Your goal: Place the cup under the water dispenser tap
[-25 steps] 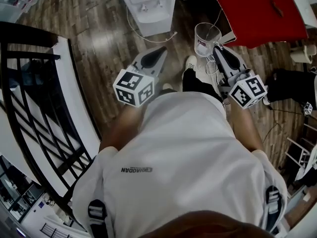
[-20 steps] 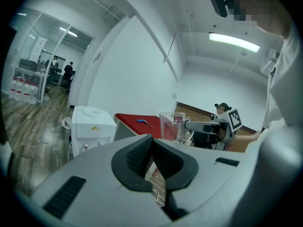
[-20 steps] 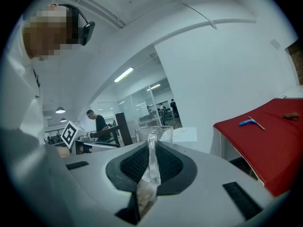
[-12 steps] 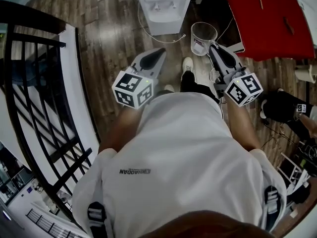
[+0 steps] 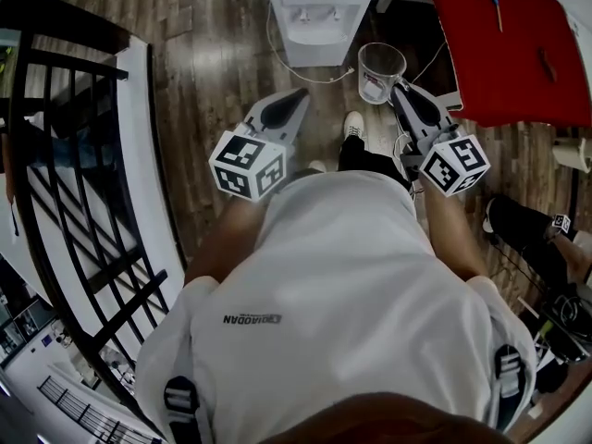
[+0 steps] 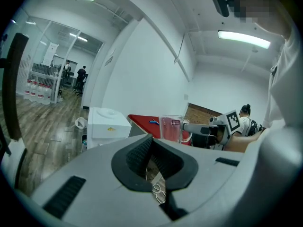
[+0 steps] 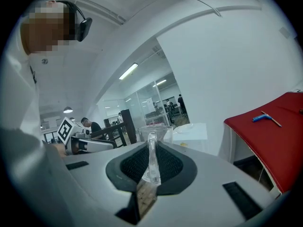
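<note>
clear cup (image 5: 382, 68) upright, mouth up, handle (image 7: 151, 159) apparently in right gripper (image 5: 400, 89)

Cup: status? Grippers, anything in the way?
Left gripper shut, empty. Right gripper shut on clear cup by handle; cup beside water dispenser, not under taps. White cable on floor at base.

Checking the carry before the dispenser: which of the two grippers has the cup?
The right gripper: its jaws clamp the clear cup by its handle. The left gripper, jaws together, holds nothing.

White dispenser (image 5: 321, 17); clear cup (image 5: 381, 65); red table (image 5: 518, 49); brown plank floor (image 5: 208, 54).
</note>
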Available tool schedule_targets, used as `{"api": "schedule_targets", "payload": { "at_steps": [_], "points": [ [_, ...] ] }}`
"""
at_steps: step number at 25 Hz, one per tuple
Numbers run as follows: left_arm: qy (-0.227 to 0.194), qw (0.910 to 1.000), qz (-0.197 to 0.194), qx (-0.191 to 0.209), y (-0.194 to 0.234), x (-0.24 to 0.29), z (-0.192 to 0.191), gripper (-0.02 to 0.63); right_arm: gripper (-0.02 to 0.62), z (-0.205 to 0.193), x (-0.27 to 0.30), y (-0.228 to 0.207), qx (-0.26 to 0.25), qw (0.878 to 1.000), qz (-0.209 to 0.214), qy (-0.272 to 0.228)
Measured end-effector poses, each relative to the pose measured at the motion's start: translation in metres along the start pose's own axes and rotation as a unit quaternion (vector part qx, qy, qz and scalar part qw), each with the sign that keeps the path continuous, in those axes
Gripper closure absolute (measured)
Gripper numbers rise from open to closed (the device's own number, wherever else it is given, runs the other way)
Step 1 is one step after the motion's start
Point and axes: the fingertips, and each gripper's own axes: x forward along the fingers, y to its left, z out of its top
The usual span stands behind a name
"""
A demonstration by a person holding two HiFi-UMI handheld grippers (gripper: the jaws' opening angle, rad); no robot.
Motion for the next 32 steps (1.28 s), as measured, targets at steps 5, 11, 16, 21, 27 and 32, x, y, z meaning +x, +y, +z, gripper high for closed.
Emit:
{"api": "schedule_targets", "payload": {
  "at_steps": [5, 11, 16, 21, 27, 32],
  "points": [
    [0.004, 0.9999, 0.01, -0.005, 0.01, 0.008, 0.001, 0.611, 0.546, 0.001, 0.014, -0.009, 0.001, 1.0, 0.006, 0.006],
    [0.006, 0.9998, 0.016, -0.006, 0.019, 0.029, 0.008, 0.611, 0.546, 0.005, 0.028, -0.028, 0.005, 1.0, 0.015, 0.007],
    [0.015, 0.9996, 0.022, -0.005, 0.027, 0.057, 0.01, 0.611, 0.546, 0.004, 0.041, -0.055, 0.01, 1.0, 0.02, 0.011],
    [0.011, 0.999, 0.043, -0.005, 0.038, 0.084, 0.03, 0.611, 0.546, 0.013, 0.061, -0.084, 0.007, 0.999, 0.04, 0.026],
    [0.005, 0.9972, 0.073, -0.012, 0.051, 0.115, 0.047, 0.611, 0.546, 0.025, 0.085, -0.114, -0.006, 0.996, 0.074, 0.04],
    [0.014, 0.9951, 0.095, -0.025, 0.057, 0.141, 0.049, 0.611, 0.546, 0.019, 0.102, -0.137, -0.013, 0.993, 0.103, 0.061]
  ]
}}
